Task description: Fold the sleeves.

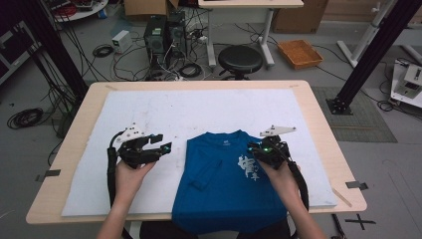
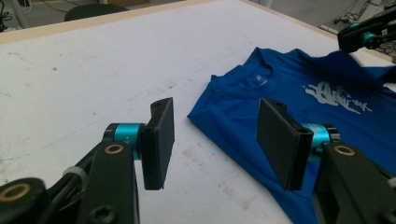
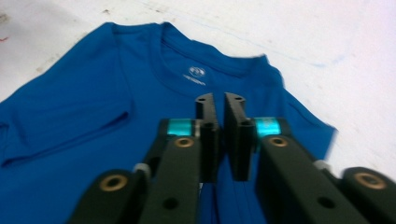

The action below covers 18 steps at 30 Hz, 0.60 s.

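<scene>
A blue T-shirt (image 1: pixel 224 179) with a white print lies collar-away on the white mat (image 1: pixel 199 109), its hem hanging over the table's near edge and its left sleeve folded inward. My left gripper (image 1: pixel 164 143) hovers over bare mat just left of the shirt, jaws wide apart and empty (image 2: pixel 215 140). My right gripper (image 1: pixel 259 148) hangs over the shirt's right side beside the print. Its jaws (image 3: pixel 219 105) stand a narrow slit apart, with the shirt (image 3: pixel 93 93) below and no cloth seen pinched. From the left gripper view, the right gripper (image 2: pixel 369 35) sits above a raised fold of shirt (image 2: pixel 289 93).
The mat covers most of the wooden table (image 1: pixel 74 144). Beyond the far edge stand a black stool (image 1: pixel 240 59), an orange tray (image 1: pixel 300 53), computer towers (image 1: pixel 164 32) and loose cables on the floor. Black frame posts rise at both far corners.
</scene>
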Each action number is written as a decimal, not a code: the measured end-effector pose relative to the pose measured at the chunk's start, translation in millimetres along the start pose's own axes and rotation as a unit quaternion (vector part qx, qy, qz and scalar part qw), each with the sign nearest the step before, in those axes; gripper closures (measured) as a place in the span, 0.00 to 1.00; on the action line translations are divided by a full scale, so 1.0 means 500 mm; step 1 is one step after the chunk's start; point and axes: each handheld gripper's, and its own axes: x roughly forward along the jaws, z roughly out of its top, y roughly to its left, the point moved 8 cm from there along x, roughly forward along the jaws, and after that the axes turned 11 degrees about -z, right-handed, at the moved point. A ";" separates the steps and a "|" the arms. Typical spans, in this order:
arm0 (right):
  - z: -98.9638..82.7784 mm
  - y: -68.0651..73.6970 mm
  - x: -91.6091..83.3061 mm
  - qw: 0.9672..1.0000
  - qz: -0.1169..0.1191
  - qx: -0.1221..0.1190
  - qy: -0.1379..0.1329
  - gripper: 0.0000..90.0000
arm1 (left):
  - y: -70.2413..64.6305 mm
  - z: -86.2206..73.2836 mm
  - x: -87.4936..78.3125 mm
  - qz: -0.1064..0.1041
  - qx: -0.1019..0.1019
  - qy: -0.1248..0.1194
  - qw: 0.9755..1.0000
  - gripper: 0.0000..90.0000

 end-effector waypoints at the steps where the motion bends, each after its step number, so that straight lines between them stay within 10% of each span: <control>1: 0.003 0.001 0.000 1.000 0.005 -0.001 -0.005 0.87 | 0.000 0.000 0.000 0.000 0.000 0.000 1.000 0.52; 18: -0.006 -0.145 -0.084 0.994 -0.003 0.067 -0.084 0.52 | 0.005 0.005 -0.008 0.012 -0.003 -0.011 1.000 0.46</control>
